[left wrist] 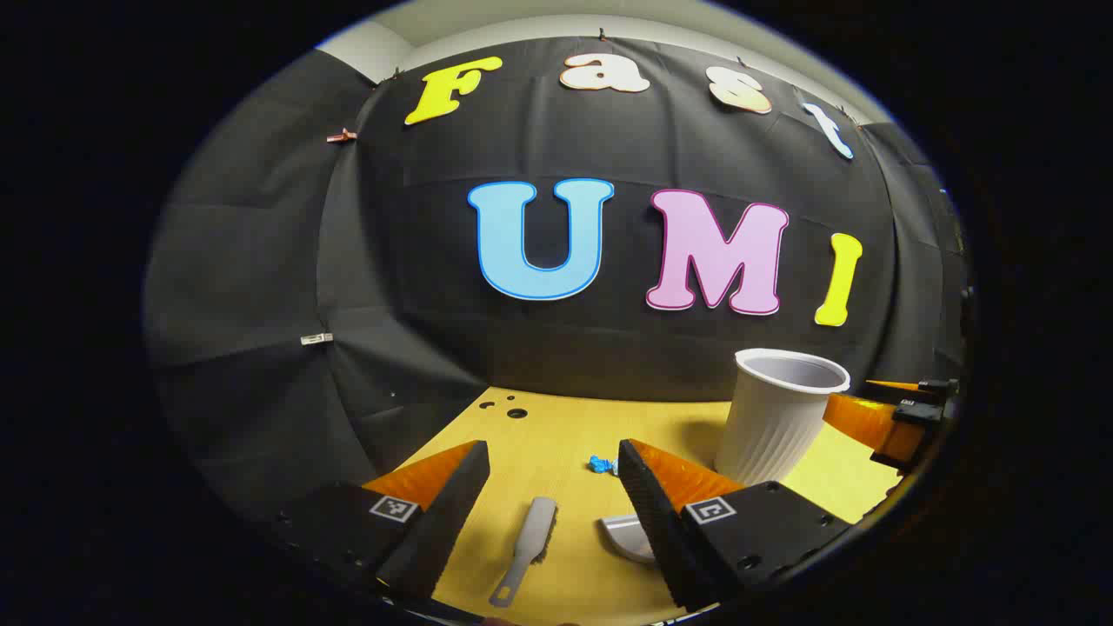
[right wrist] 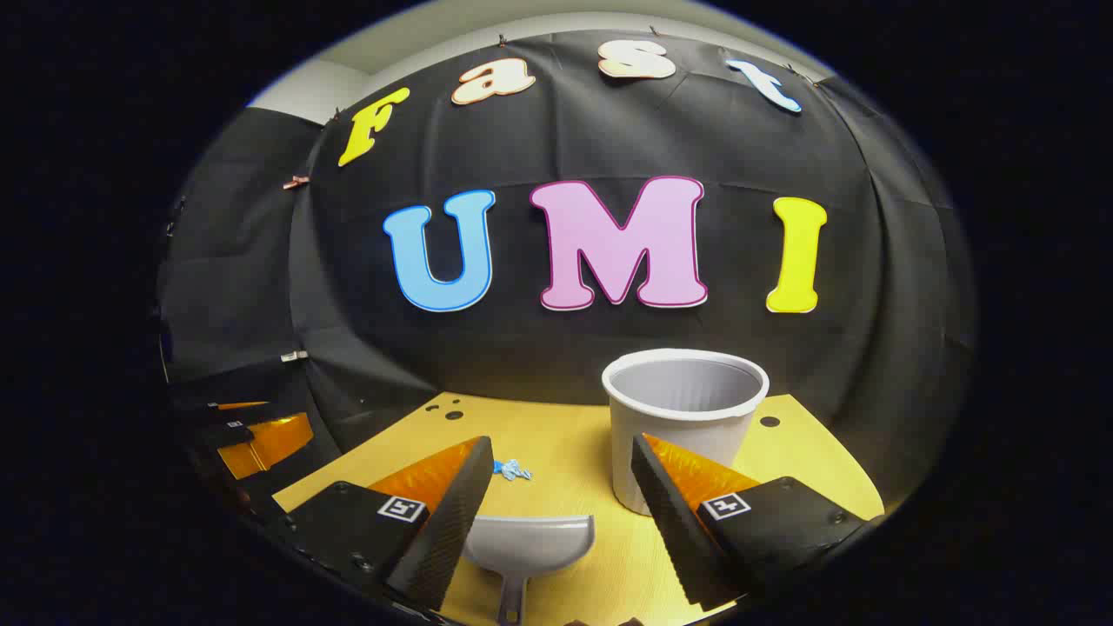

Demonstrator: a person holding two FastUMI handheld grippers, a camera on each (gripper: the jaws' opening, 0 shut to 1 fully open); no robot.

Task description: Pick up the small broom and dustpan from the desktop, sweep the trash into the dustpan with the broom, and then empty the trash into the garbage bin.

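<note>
A white ribbed plastic cup (right wrist: 684, 417) – the garbage bin here – stands upright on the far right of the yellow wooden desktop (right wrist: 574, 452); what shows of its inside looks bare, though its bottom is hidden. The pale grey plastic dustpan (right wrist: 529, 541) lies near, its scoop open toward the far wall, with nothing visible in it. A small crumpled blue scrap of trash (right wrist: 512, 470) rests on the wood beyond it, left of the cup, apart from both.

The left gripper view adds the small grey broom (left wrist: 527, 549) – a slim flat handle with a hanging hole, short dark bristles along one edge – lying left of the dustpan, not touching it.

The left gripper (left wrist: 552, 513) hangs spread wide above the broom, gripping nothing. The right gripper (right wrist: 561, 513) is equally wide above the dustpan, also unladen.
</note>
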